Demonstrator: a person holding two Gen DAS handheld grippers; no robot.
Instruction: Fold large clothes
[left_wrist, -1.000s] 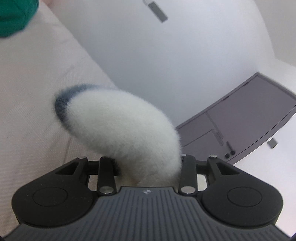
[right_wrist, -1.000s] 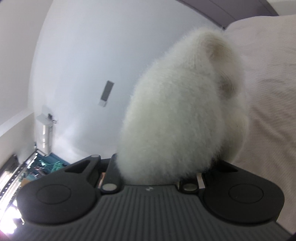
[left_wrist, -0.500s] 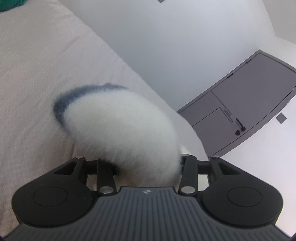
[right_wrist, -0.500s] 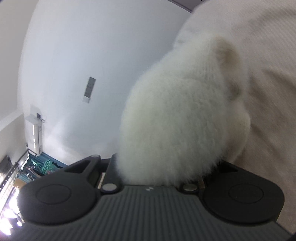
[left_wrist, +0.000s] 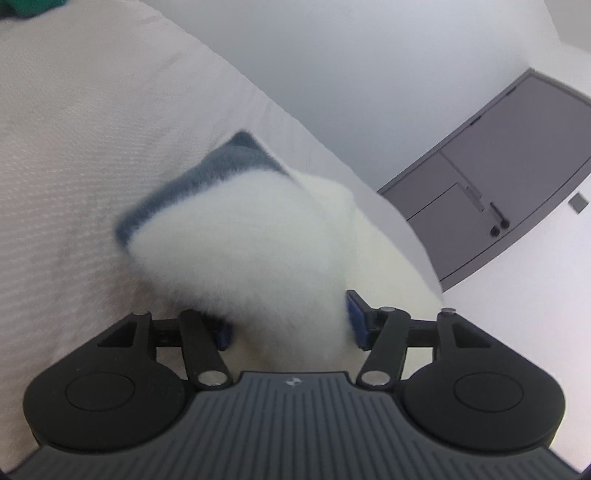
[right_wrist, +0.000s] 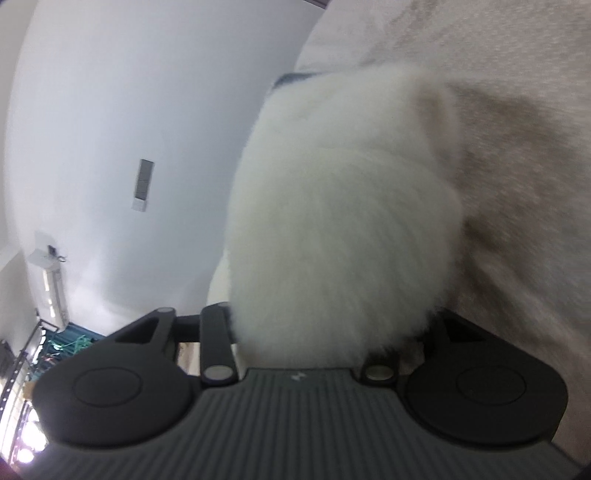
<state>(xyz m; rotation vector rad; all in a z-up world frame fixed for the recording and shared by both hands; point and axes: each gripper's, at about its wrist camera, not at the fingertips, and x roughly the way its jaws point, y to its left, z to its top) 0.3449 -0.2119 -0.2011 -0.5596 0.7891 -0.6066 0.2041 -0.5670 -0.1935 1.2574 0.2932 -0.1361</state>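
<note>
A fluffy white garment with a dark blue-grey cuff (left_wrist: 207, 184) fills the middle of both wrist views. My left gripper (left_wrist: 288, 325) has its jaws spread wider than before, with the white fleece (left_wrist: 251, 243) lying between its blue pads (left_wrist: 356, 319). My right gripper (right_wrist: 325, 332) is shut on a thick bunch of the same white fleece (right_wrist: 343, 229), which hides its fingertips. The garment hangs over a pale textured bed cover (left_wrist: 74, 155), which also shows in the right wrist view (right_wrist: 517, 110).
A green item (left_wrist: 26, 7) lies at the far corner of the bed. A grey door (left_wrist: 517, 166) and white wall stand beyond the bed's edge. A wall-mounted air conditioner (right_wrist: 48, 291) and a cluttered shelf (right_wrist: 22, 387) show left in the right wrist view.
Both grippers have tilted down toward the bed. The left jaws have spread apart, their blue pads now showing, and the sleeve cuff has dropped flatter. The right gripper keeps its hold.
</note>
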